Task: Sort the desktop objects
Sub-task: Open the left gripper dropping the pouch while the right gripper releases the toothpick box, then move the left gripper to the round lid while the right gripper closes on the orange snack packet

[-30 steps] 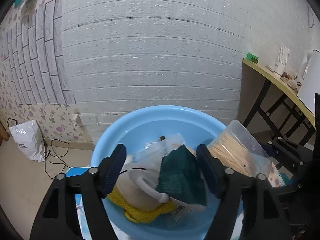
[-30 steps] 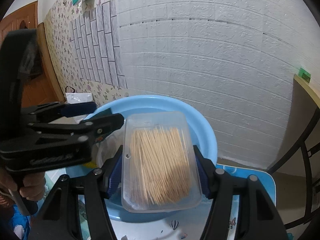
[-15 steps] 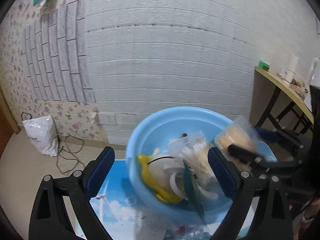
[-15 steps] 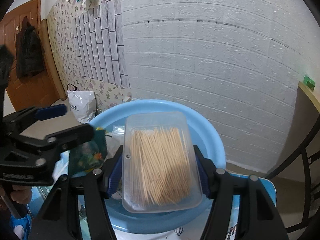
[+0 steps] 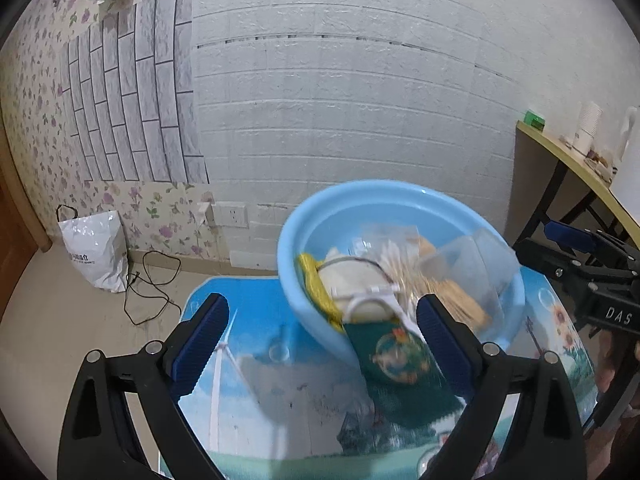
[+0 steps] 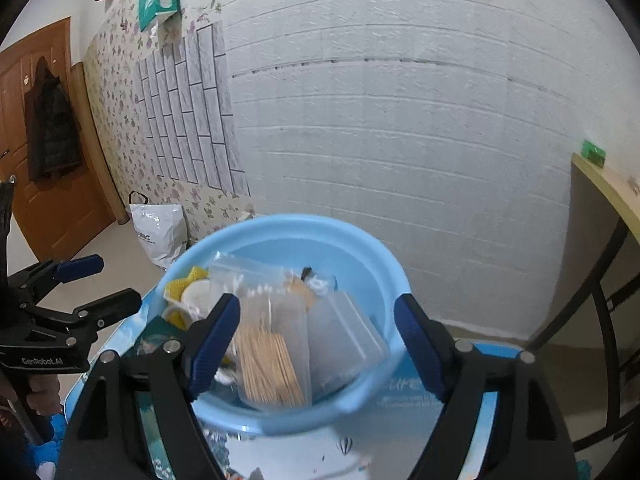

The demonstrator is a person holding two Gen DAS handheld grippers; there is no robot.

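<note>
The toothpick box (image 6: 272, 360) lies inside the blue basin (image 6: 376, 264), dropped there as the right gripper (image 6: 316, 344) opens its jaws around nothing. The left gripper (image 5: 320, 336), jaws spread and empty, next needs another desk item.

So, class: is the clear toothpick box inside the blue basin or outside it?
Inside. The toothpick box lies tilted within the blue basin, on the other items.
</note>
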